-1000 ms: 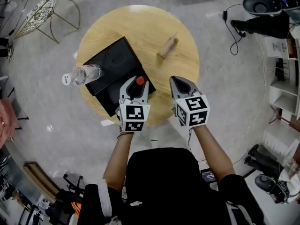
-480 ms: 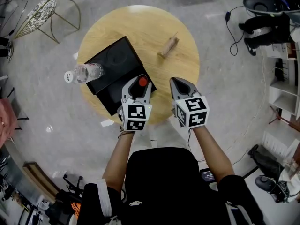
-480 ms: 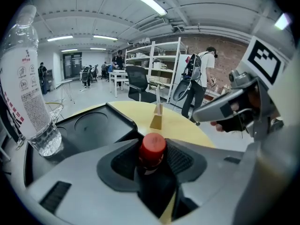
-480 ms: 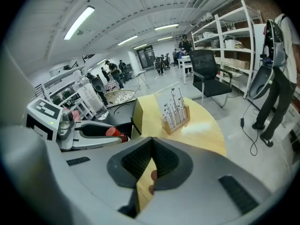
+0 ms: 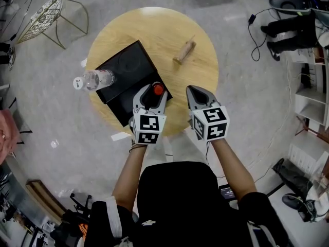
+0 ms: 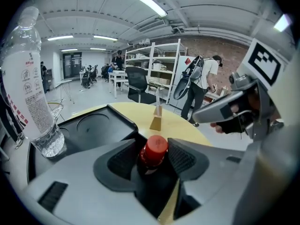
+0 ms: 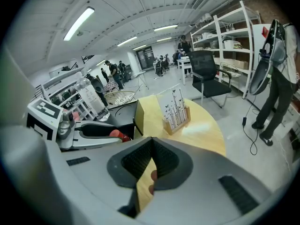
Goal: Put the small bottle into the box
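Red-capped bottle [image 6: 155, 149] between left gripper's [image 6: 151, 160] just-parted jaws

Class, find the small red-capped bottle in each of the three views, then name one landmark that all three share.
Head view: small bottle just below centre, between the jaws of the left gripper, which have just been opening.
Left gripper view: lower centre, between the jaws.
Right gripper view: left of centre, only its red cap showing.
Shared landmark: the wooden card stand.
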{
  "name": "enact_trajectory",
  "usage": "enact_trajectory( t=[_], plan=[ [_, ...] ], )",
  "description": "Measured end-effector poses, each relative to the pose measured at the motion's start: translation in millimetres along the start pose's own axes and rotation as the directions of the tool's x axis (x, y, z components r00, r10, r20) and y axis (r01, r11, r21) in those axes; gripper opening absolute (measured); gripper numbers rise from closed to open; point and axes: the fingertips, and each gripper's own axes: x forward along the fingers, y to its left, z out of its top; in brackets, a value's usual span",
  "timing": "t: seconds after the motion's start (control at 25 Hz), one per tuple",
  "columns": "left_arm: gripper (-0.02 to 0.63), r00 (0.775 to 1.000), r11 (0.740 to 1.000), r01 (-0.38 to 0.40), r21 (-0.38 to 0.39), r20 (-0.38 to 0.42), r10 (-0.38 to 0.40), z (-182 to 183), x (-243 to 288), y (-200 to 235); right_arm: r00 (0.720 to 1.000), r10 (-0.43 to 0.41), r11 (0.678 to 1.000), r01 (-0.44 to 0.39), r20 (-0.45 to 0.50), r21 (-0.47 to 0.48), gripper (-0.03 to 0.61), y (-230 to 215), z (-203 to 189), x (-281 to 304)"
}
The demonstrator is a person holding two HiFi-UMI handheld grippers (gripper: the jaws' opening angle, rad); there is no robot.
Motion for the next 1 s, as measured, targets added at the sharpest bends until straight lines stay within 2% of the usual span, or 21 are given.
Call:
enact_trajectory(
  t=[0.6,0.72,1.0],
  plan=[
    [0.196,0.996,1.000,-0.003,-0.013,0.085,0.004,38.1,-41.0,5.2,0.998,-0.003,1.000,0.004,0.056,-0.018,0.002,19.5,18.5,-17.4],
    [0.168,0.994,1.000,0.010,-0.003,0.112,-0.010,48.1,-55.7,1.2,0.997,-0.007,1.000,0.009,0.080,-0.026,0.002,28.5,25.3,-26.7],
    [0.091,0.984,0.995,0.022,0.093,0.172,-0.038,72.3,-95.2,-9.4,0.988,-0.007,0.999,0.013,0.156,-0.032,0.002,58.9,46.7,-52.0]
  ],
)
